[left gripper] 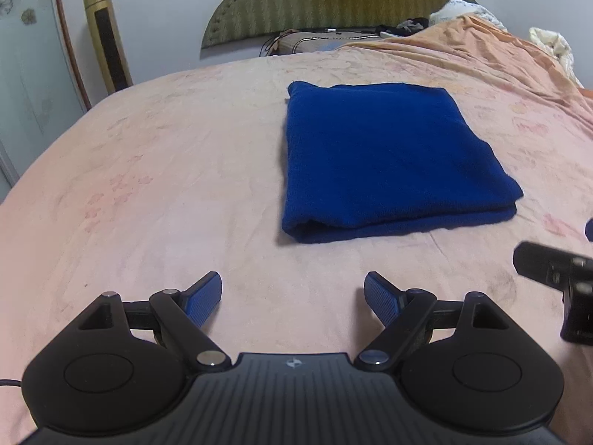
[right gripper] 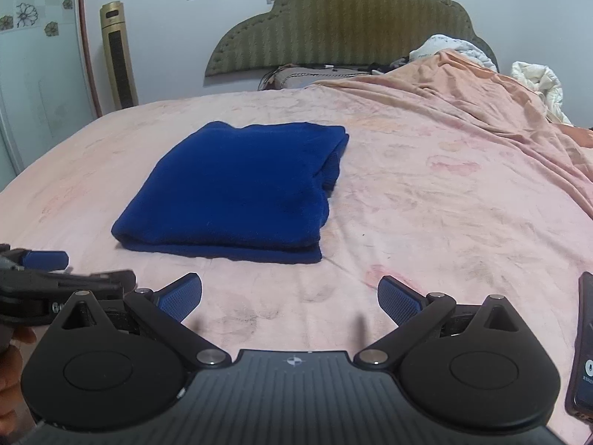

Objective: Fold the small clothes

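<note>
A dark blue garment [left gripper: 385, 155] lies folded into a flat rectangle on the pink bedsheet [left gripper: 166, 185]; it also shows in the right wrist view [right gripper: 237, 189]. My left gripper [left gripper: 292, 300] is open and empty, above the sheet a short way in front of the garment and to its left. My right gripper [right gripper: 289, 298] is open and empty, in front of the garment's near right corner. Part of the right gripper shows at the right edge of the left wrist view [left gripper: 556, 270], and the left gripper shows at the left edge of the right wrist view [right gripper: 44, 270].
A green padded headboard [right gripper: 352, 26] stands at the far end of the bed. A rumpled peach blanket [right gripper: 463, 89] with white bedding [right gripper: 533, 78] fills the far right. A gold tower fan [right gripper: 118, 55] stands by the left wall. A phone [right gripper: 582, 348] lies at the right edge.
</note>
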Available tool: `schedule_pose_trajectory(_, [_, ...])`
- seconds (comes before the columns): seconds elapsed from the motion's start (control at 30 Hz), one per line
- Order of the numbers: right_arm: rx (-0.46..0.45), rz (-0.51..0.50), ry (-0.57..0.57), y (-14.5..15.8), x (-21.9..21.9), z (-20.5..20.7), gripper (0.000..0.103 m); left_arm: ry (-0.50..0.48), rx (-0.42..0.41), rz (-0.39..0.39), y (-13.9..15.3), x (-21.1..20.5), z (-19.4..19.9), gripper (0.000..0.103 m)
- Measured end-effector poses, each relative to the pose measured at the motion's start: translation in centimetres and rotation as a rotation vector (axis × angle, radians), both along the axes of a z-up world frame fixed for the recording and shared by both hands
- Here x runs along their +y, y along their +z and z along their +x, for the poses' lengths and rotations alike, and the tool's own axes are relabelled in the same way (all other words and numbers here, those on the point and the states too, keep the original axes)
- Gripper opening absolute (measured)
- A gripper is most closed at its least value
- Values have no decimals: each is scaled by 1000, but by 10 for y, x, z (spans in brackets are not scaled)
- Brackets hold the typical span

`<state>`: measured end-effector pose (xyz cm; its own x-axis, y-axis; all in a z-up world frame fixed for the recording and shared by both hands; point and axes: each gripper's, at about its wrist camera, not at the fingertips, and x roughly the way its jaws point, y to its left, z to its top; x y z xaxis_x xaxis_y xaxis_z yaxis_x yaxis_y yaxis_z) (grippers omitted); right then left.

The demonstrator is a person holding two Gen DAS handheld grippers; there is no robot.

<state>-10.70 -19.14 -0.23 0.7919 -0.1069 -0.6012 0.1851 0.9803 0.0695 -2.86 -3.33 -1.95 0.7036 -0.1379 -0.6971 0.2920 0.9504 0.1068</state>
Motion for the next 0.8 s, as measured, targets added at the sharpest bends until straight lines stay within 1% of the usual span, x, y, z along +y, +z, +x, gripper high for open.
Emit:
schedule_pose_trajectory(0.1, [2,-4,11,0,4,2,103,-1,-1,2,1,1,0,84])
schedule_pose_trajectory(0.3, [8,-23,31,0,11,5,103,18,24,-13,-2,7,5,84])
schedule_pose_trajectory(0.8, [20,-18,49,-3,14,8,103,24,38,-23,-5,9,7,84])
